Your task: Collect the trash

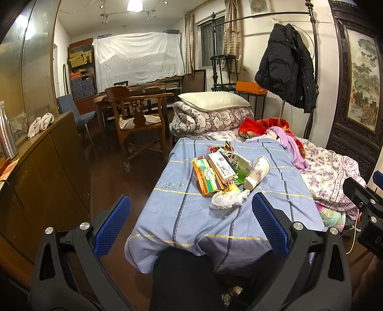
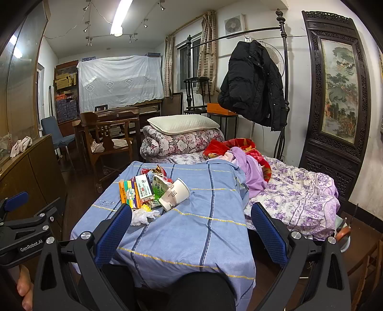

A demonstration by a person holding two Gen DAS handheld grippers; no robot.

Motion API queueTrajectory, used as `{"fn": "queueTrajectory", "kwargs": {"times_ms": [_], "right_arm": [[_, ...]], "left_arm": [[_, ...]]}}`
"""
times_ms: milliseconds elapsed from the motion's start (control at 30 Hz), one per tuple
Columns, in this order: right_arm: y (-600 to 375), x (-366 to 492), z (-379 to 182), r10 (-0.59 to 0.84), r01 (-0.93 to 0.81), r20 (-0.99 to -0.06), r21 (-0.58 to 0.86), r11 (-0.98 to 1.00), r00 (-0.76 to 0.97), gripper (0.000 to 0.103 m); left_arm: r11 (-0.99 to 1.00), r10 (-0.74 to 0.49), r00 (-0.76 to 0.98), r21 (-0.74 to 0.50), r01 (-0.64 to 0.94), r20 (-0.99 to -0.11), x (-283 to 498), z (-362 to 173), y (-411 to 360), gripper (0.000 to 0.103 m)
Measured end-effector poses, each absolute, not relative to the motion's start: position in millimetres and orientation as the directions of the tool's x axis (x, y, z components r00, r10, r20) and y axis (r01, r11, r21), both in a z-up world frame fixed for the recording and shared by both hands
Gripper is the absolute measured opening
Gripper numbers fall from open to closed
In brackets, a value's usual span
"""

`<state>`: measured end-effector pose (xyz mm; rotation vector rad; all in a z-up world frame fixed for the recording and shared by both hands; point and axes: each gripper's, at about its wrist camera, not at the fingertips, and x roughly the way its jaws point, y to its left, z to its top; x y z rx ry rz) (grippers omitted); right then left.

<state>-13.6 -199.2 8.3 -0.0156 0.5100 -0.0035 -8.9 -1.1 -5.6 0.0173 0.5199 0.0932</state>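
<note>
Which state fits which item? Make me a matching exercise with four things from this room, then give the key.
1 paper cup
2 white wad
3 black jacket
4 pillow

A hangs from the bed rail
B lies on its side
C rests on the folded floral quilt
D crumpled on the blue cloth

Pairs: 1-B, 2-D, 3-A, 4-C

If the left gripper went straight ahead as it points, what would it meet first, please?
Probably the crumpled white plastic bag at the pile's near edge on the blue sheet; the left gripper is open, though depth is uncertain.
</note>
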Motion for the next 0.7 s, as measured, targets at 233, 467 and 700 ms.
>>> {"fn": "queueTrajectory", "kwargs": {"times_ms": [233,467,700], "right_arm": [[-199.5,-13.8,9.1,-0.008,0.000,-0.487,-0.016,1.000,0.874,0.097],[-200.1,-14.0,9.9,-0.010,0.001,-0.485,-0.018,1.000,0.875,0.097],[-199.9,-15.0,10.9,-0.010,0.002,-0.483,-0.018,1.000,0.875,0.097]], "left_arm": [[0.996,0.093,0.864,0.039,-0.085,-0.494,-8.7,-5.5,-0.8,0.097],[0.996,0.094,0.864,0.040,-0.085,-0.495,-8.9,-5.9,-1.4,0.097],[0.996,0.093,0.864,0.040,-0.084,-0.494,-9.1,-6.2,-0.9,0.097]]}}
